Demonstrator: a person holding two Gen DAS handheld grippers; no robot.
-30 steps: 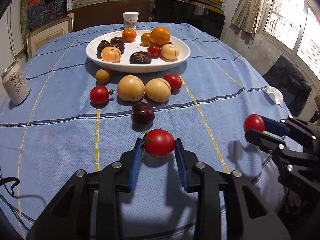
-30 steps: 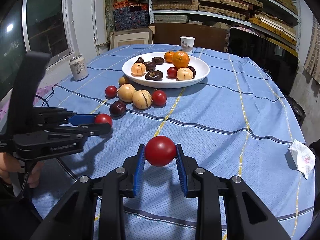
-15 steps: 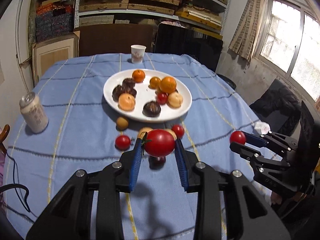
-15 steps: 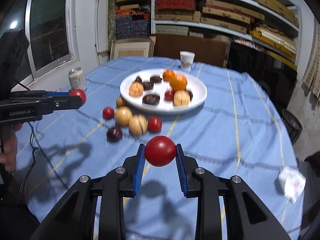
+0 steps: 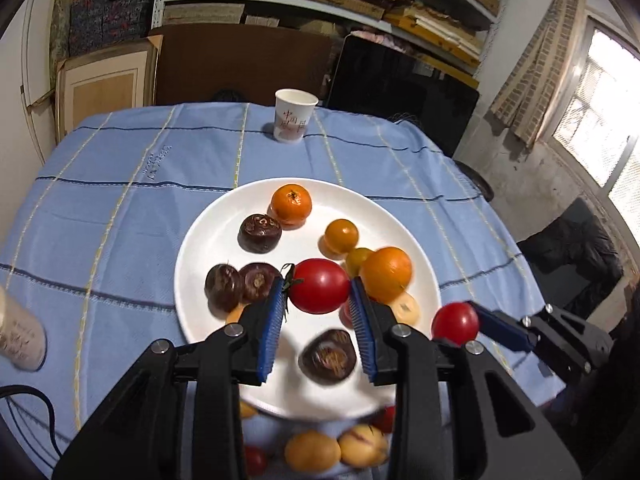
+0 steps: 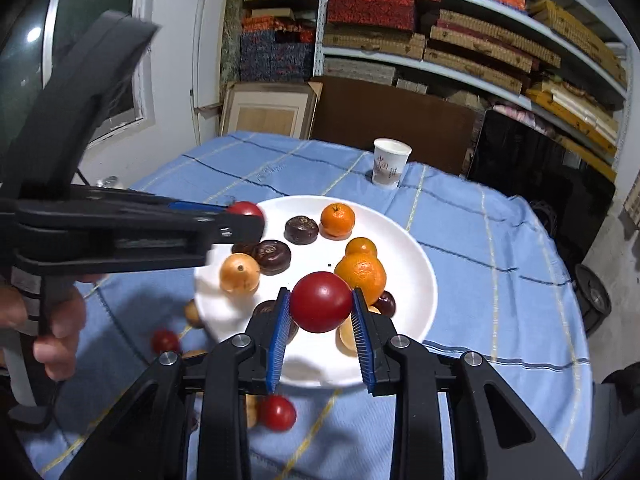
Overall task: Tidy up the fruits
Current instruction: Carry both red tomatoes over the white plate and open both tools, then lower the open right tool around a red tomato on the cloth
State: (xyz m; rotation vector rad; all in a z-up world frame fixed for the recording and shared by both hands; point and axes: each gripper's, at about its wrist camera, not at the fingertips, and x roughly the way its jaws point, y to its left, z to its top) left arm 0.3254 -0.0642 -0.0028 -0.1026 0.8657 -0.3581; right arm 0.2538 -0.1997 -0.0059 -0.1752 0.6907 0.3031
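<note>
My left gripper (image 5: pixel 319 298) is shut on a red tomato (image 5: pixel 319 286) with a green stem and hangs over the white plate (image 5: pixel 224 220). My right gripper (image 6: pixel 321 306) is shut on a second red tomato (image 6: pixel 321 301), also above the plate (image 6: pixel 416 276). Each gripper shows in the other's view: the right one (image 5: pixel 456 326) low on the right, the left one (image 6: pixel 244 216) at the plate's left rim. On the plate lie oranges (image 5: pixel 291 204), dark purple fruits (image 5: pixel 260 233) and a tan fruit (image 6: pixel 239 273).
Loose fruit lies on the blue cloth in front of the plate: tan fruits (image 5: pixel 312 450) and small tomatoes (image 6: pixel 276 412). A paper cup (image 5: pixel 295 121) stands beyond the plate, a can (image 5: pixel 18 332) at the left edge. A hand (image 6: pixel 56 328) holds the left gripper's handle.
Both grippers have carried their tomatoes forward and up, from over the cloth near the loose fruit to above the plate. The plate now fills the middle of both views.
</note>
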